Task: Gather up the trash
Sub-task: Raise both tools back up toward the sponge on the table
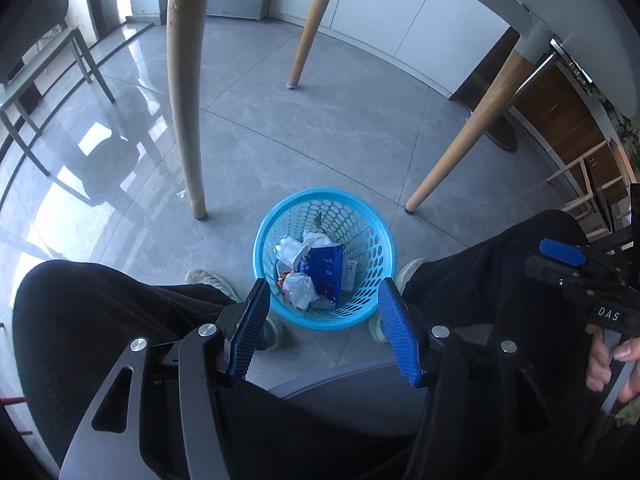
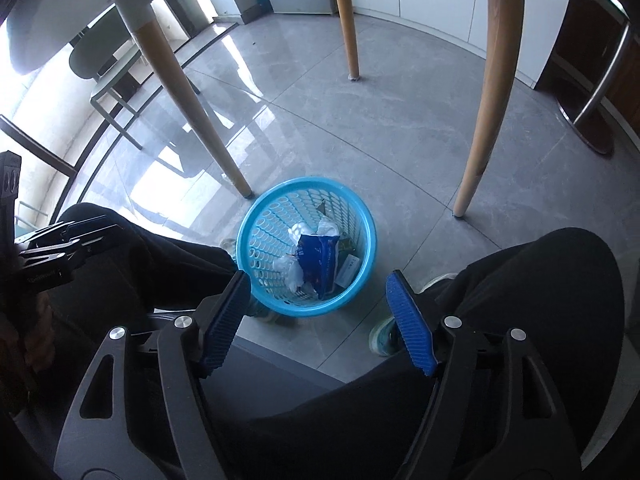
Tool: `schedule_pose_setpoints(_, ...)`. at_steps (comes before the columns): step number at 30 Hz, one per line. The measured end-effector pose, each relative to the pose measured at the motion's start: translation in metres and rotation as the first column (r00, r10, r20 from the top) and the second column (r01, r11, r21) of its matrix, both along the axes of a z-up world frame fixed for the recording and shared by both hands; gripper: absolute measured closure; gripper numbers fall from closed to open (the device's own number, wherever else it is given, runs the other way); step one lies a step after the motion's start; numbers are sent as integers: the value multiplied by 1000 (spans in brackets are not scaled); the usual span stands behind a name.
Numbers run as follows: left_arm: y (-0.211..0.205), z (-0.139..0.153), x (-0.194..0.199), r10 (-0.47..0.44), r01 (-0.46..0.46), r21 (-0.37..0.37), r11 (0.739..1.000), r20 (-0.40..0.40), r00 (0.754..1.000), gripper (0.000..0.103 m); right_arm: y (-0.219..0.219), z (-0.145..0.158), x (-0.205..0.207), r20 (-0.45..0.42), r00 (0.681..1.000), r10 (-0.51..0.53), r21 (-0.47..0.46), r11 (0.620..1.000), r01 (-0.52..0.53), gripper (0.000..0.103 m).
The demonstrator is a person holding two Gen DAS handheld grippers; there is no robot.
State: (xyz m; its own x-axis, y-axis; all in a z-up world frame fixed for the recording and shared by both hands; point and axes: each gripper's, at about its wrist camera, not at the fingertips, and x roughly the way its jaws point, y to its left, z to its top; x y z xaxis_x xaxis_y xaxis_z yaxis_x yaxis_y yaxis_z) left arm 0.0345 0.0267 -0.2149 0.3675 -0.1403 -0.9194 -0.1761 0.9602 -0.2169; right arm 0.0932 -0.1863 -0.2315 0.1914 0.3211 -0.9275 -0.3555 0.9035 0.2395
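Observation:
A blue perforated trash basket [image 1: 370, 256] stands on the grey tile floor between the seated person's feet; it also shows in the right wrist view [image 2: 264, 240]. Inside lie a blue wrapper [image 1: 325, 270], crumpled white paper [image 1: 300, 290] and other scraps; the blue wrapper shows in the right wrist view too [image 2: 320, 260]. My left gripper [image 1: 324, 322] is open and empty, held above the basket's near rim. My right gripper [image 2: 318, 312] is open and empty, above the basket's near side. The right gripper also shows at the right edge of the left wrist view [image 1: 580, 268].
Wooden table legs stand around the basket: one at left [image 1: 186, 120], one at right [image 1: 460, 152], one far behind [image 1: 308, 32]. The person's black-trousered knees [image 1: 100, 320] flank the grippers. A grey chair [image 1: 36, 60] stands at far left by a window.

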Motion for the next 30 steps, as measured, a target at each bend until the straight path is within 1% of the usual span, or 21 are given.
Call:
schedule_pose_setpoints(3,-3,11,-9,-22,22,31,999,15,1000,45,-7,16,-10,40,999,-2,-1,1000,2,33)
schedule_pose_setpoints(5,-7,23,-16,-44,41,52,998,45,998,44,-10,29,-17,68,998,5,7,1000,-5,31)
schedule_pose_setpoints(7,-13,39,-22,-68,61,74,995,86,994,38,-11,42,-25,100,995,21,7,1000,-22,30)
schedule_pose_setpoints(8,-16,47,-25,-79,70,86,994,109,991,34,-11,48,-28,114,993,31,7,999,-32,30)
schedule_pose_setpoints(10,-23,63,-29,-106,89,113,990,151,983,31,-10,59,-35,136,990,47,11,999,-49,29)
schedule_pose_setpoints(12,-30,76,-33,-131,106,140,985,184,974,26,-9,72,-42,166,985,57,19,998,-61,29)
schedule_pose_setpoints(13,-33,83,-35,-141,113,147,983,200,970,24,-10,79,-44,182,982,58,25,998,-63,28)
schedule_pose_setpoints(15,-37,95,-37,-157,125,148,981,230,960,20,-12,95,-48,213,975,57,38,997,-67,24)
schedule_pose_setpoints(21,-43,131,-42,-175,129,160,979,321,931,9,-18,144,-57,306,951,54,86,993,-84,22)
schedule_pose_setpoints(23,-43,139,-43,-173,121,167,978,346,922,6,-20,161,-58,333,941,51,105,990,-91,20)
schedule_pose_setpoints(25,-42,147,-42,-170,114,169,979,369,914,6,-21,176,-60,364,930,46,120,988,-96,17)
schedule_pose_setpoints(30,-40,163,-38,-162,94,183,979,409,898,6,-22,211,-60,429,903,33,146,984,-106,13)
